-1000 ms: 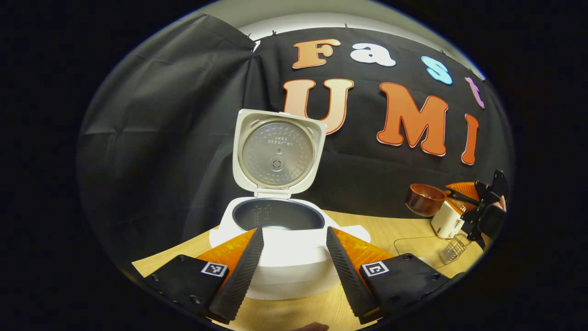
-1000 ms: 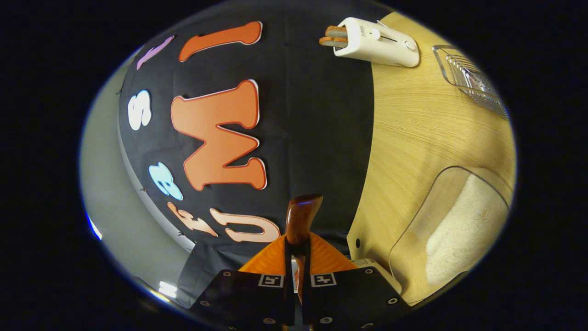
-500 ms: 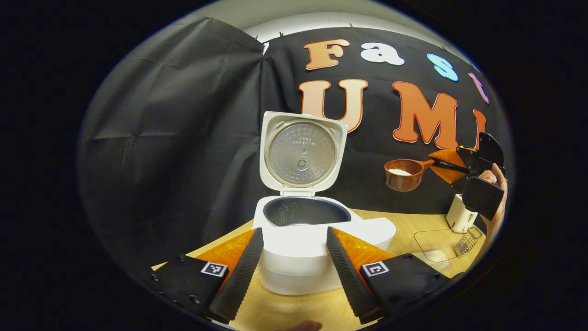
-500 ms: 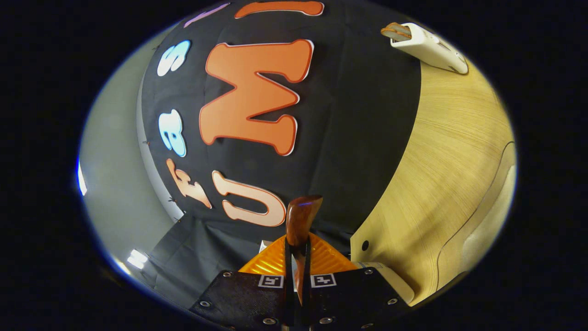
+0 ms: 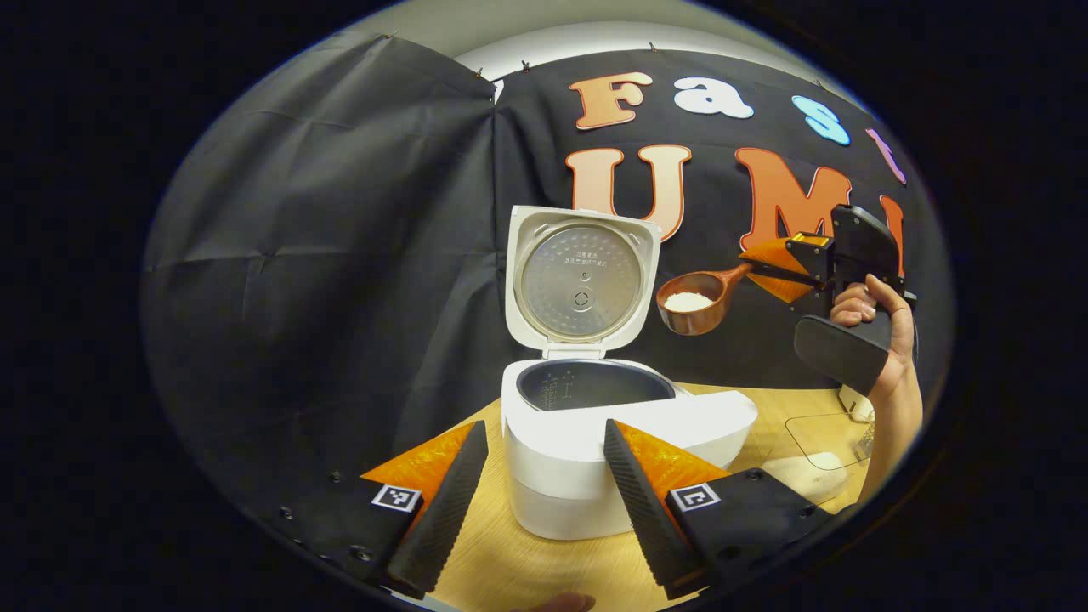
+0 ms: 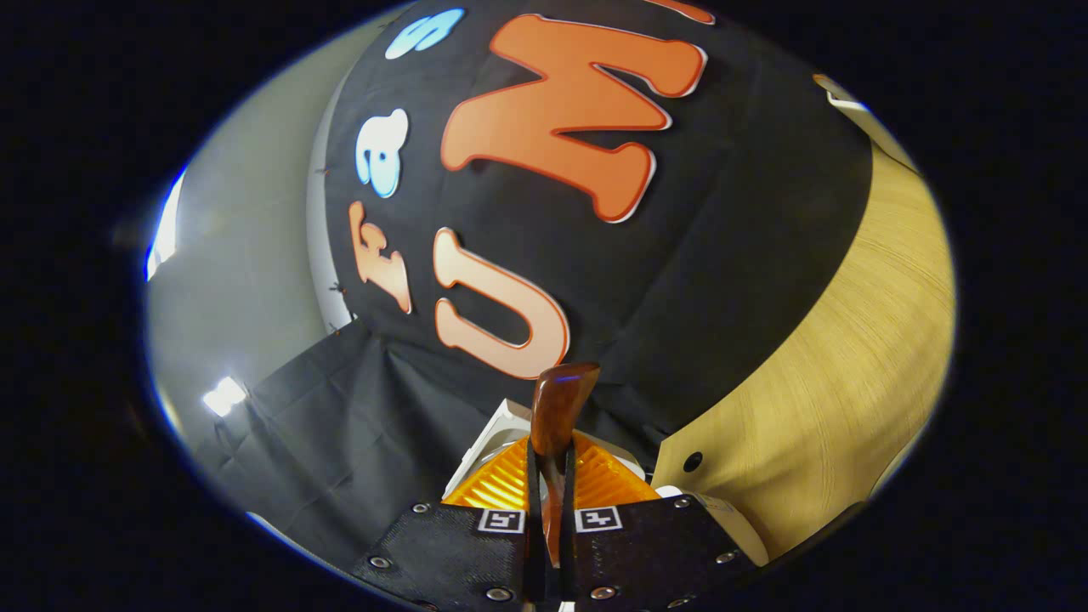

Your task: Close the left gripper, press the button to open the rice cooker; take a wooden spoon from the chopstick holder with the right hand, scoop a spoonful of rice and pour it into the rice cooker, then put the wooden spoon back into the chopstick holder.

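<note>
One wooden spoon (image 5: pixel 701 299), glossy reddish-brown, carries a small white heap of rice (image 5: pixel 687 300) just right of the rice cooker's (image 5: pixel 595 425) raised lid; the right gripper (image 6: pixel 550 501) clamps its handle; the left gripper (image 5: pixel 544 493) stands apart, empty, before one white cooker.

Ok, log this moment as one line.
lid open | right claw shut on wooden spoon | rice in bowl | spoon beside lid | left claw open
</note>
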A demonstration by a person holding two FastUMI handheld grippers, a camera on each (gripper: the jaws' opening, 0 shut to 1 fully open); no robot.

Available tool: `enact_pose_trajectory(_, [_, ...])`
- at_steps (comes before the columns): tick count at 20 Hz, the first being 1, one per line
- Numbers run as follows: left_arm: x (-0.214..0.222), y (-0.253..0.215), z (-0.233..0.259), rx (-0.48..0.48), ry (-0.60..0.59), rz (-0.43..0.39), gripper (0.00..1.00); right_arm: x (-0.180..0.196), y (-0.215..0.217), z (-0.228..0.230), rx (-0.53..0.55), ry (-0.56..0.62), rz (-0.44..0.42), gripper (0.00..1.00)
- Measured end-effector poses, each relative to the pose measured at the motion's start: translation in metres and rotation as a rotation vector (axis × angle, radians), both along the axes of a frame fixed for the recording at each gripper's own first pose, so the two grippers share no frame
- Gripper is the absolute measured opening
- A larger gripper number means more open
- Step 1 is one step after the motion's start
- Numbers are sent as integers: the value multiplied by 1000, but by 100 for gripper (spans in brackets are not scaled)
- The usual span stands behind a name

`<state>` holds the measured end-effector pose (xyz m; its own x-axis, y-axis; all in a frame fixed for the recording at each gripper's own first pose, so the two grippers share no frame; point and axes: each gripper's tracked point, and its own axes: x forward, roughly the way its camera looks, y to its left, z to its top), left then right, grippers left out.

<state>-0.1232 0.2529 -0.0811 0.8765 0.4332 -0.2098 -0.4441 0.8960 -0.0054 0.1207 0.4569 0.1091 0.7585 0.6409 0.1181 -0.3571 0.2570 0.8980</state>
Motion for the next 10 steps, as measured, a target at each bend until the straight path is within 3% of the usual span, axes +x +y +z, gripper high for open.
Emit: enact_pose_trajectory(10, [-12, 12, 5, 30, -5, 47, 91, -33, 62, 15, -306, -425, 11, 7])
